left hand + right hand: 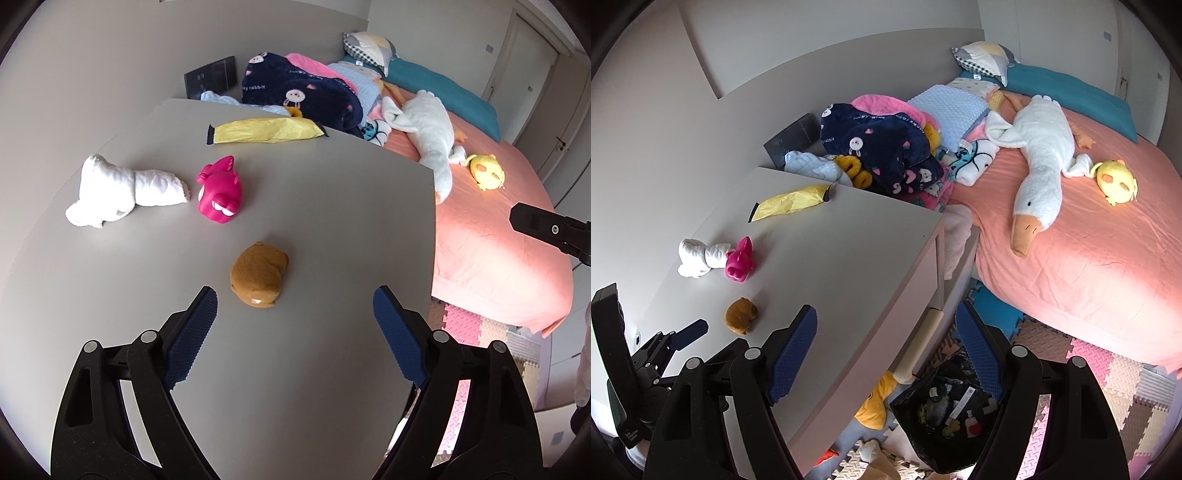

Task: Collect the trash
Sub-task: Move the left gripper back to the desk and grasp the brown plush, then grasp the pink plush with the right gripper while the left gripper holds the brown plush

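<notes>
The left gripper (293,295) is held spread and empty just short of the brown toy (259,278); the right gripper (886,317), likewise spread, is poised above the bag (945,406), already part-filled. The wrapper (266,130), tissue (122,190) and pink toy (219,194) remain uncollected on the tabletop (332,229).

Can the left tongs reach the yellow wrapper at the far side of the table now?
Probably yes. The left tongs are open above the table. The brown toy lies just ahead, but lifting over it leaves a free way to the yellow wrapper.
</notes>
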The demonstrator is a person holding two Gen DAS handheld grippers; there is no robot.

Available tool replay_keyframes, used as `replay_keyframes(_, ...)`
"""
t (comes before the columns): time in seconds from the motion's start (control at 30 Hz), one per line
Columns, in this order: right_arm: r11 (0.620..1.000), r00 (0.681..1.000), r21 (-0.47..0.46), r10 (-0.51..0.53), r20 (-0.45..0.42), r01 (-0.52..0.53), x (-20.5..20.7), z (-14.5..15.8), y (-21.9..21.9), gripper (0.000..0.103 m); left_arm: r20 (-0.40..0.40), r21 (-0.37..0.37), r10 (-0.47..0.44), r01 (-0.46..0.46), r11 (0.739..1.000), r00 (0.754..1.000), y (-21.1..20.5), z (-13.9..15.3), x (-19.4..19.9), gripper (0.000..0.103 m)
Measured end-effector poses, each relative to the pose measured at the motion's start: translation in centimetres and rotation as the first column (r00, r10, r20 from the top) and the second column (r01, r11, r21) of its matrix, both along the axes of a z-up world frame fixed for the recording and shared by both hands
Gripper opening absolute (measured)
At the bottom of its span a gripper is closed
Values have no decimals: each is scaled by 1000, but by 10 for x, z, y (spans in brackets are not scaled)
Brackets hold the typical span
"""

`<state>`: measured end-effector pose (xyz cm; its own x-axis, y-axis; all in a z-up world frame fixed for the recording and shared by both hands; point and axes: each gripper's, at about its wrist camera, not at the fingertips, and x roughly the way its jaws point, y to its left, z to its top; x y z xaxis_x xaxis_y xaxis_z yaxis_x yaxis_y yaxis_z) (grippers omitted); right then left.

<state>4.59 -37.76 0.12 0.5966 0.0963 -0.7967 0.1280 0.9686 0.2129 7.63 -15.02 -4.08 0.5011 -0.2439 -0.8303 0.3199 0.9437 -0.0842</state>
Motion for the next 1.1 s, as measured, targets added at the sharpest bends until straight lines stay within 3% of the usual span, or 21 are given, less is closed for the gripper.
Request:
replay_keyframes(0.2, 1000, 1000, -3, 21, -14, -21, 16, -4, 16, 78, -16, 10, -2, 2, 1000, 1000, 7, -9, 16, 75)
replay_keyframes(0.33, 999, 999, -7, 33, -23, -33, 25, -5, 25, 78, -44, 5, -16, 17, 1000, 999, 11, -18, 24, 62)
replay_keyframes(0.6, 999, 998, -19, 49, -31, -49, 37, -6, 39, 78, -69, 4, -29, 30, 1000, 997, 14, -28, 36, 56)
replay_keyframes(0.8, 998, 998, -27, 60, -38, -61, 45, -6, 50, 78, -73, 12, -51, 52, 999, 996, 17, -31, 40, 36)
replay_keyframes(1.1, 993, 992, -27, 118, -50, -119, 63, -11, 76, 78, -61, -9, 5, -5, 1000, 998, 43, -22, 37, 36)
